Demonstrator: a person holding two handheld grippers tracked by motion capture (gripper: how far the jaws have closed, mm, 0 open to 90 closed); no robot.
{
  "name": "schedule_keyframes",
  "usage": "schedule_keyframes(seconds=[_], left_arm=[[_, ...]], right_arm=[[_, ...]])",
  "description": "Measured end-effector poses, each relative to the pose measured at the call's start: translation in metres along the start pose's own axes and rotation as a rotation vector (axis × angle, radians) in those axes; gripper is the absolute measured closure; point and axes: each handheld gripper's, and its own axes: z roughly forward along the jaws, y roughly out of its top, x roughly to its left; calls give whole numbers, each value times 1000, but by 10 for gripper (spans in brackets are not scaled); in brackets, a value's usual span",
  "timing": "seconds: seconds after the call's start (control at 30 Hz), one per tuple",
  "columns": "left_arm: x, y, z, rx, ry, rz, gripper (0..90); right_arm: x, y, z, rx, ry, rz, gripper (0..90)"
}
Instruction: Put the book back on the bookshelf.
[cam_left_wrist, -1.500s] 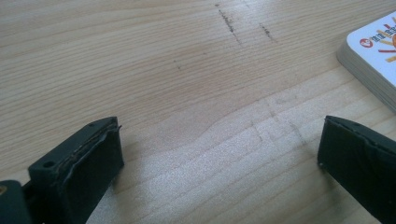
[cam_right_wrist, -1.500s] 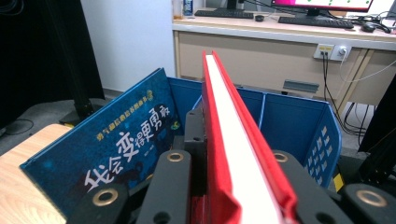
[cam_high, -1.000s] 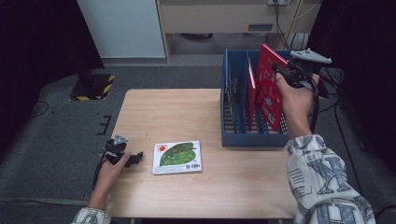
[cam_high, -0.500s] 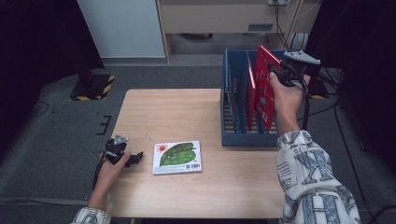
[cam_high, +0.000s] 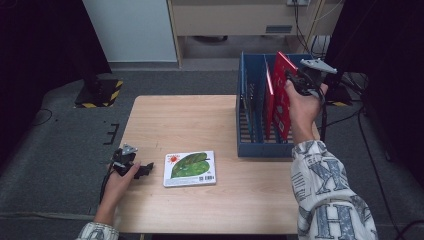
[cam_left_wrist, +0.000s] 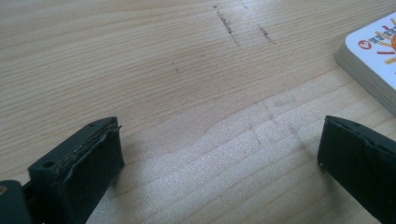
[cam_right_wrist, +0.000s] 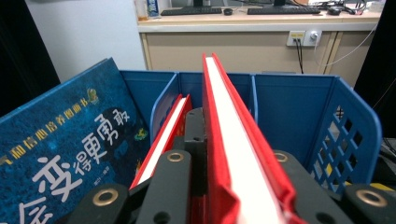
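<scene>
A large red book stands upright in the blue slotted rack, gripped at its top edge by my right gripper, which is shut on it. Seen from the right gripper view, the red book runs edge-on between the jaws, with a thinner red book in the slot to its left and a blue book leaning further left. My left gripper rests open on the table near its front left edge. A white book with a green leaf cover lies flat just right of it; its corner shows beyond the open jaws.
The wooden table has bare room at its middle and back left. The rack's right wall is perforated. A cabinet and cables stand behind the table, with a yellow-black striped block on the floor at left.
My right gripper has brought the red book leftward and down, from tilted over the rack's right side to upright in a slot. The left gripper has stayed put.
</scene>
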Motion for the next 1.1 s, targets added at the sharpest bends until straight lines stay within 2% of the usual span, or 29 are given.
schedule_keyframes(seconds=[0.07, 0.3, 0.47, 0.6, 0.97, 1.1], left_arm=[[0, 0, 0, 0, 0, 0, 0], [0, 0, 0, -2, -1, -2, 0], [0, 0, 0, -2, -2, 0, 0], [0, 0, 0, -2, -2, 0, 0], [0, 1, 1, -1, -3, 2, 0], [0, 1, 1, 1, -4, 7, 0]], right_arm=[[0, -3, 2, 4, -4, -6, 790], [-3, -11, 5, 0, -12, 16, 790], [-2, -13, 6, -10, -25, 0, 789], [-2, -16, 7, -11, -21, 21, 790], [-3, -26, 12, -10, -26, 25, 790], [-1, -29, 15, -1, -21, 9, 789]])
